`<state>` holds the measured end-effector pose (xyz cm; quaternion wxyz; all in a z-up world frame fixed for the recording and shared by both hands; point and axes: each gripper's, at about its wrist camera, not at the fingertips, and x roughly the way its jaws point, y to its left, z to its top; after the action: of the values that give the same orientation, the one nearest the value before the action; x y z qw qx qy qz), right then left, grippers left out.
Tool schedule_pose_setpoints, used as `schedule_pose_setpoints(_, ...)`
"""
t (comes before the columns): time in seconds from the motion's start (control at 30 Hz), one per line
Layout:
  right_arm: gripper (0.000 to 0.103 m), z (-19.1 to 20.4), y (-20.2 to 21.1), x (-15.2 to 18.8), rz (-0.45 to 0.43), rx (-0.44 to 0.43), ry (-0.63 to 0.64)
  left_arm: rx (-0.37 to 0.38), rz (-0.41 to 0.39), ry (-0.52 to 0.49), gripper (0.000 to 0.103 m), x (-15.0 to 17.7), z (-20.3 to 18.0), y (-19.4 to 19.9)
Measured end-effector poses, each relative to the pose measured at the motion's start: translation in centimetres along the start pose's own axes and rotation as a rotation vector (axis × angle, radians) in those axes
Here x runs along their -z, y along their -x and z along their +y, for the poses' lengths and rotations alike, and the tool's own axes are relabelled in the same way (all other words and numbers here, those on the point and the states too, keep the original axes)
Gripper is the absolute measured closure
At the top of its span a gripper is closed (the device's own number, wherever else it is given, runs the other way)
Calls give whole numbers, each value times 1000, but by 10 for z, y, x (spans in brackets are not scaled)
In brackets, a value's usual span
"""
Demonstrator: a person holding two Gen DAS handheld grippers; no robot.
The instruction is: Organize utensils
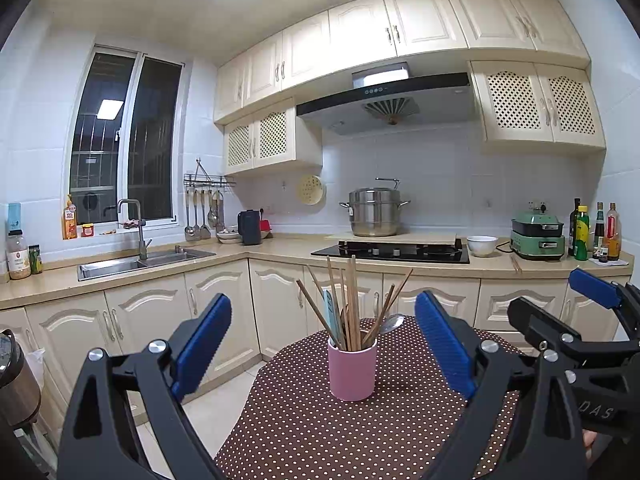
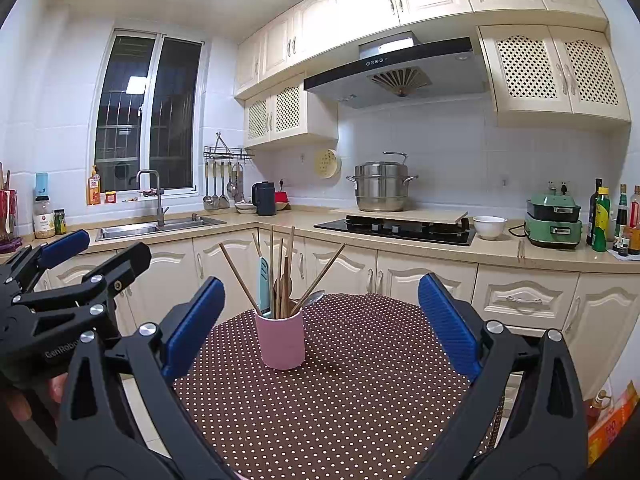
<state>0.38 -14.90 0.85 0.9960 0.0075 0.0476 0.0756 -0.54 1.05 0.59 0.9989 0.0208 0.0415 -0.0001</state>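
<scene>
Two grippers hung over a round counter [image 1: 360,432] covered in brown cloth with white dots, both with jaws spread wide and gripping nothing. Left gripper [image 1: 323,344] faced a pink cup [image 1: 352,372] that stood upright on the cloth, framed between its blue pads [image 1: 204,344] but apart from them. Right gripper [image 2: 320,324] saw the same cup left of centre, nearer its left pad, also not touching. Cup held a loose bundle of chopsticks [image 1: 352,308] standing and fanning outward, a pale blue flat-handled utensil [image 2: 264,288], and a metal spoon [image 1: 390,323] leaning over the rim toward the right. Nothing else lay on the cloth in either view. Each wrist view caught the other gripper at its edge: right one at the right of the left view, left one at the left of the right view, where part of a hand [image 2: 24,400] showed on its handle. Behind the counter: a sink [image 1: 140,264] under the window, a steel pot [image 1: 374,212] by the stove [image 1: 392,252], a white bowl [image 1: 482,245], and bottles [image 1: 596,232] at far right.
</scene>
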Motion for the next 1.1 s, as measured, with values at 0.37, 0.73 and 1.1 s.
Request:
schedule_pose_setpoints(0.37, 7, 3, -1, 1, 3, -5, 0, -2, 4, 1, 12, 0, 3, 1)
schedule_pose_setpoints(0.73, 7, 3, -3, 2, 8, -9, -2, -4, 7, 3, 12, 1, 5, 2)
schedule_pose_setpoints(1.1, 7, 5, -5, 5, 16, -12, -3, -6, 12, 4, 12, 1, 6, 0)
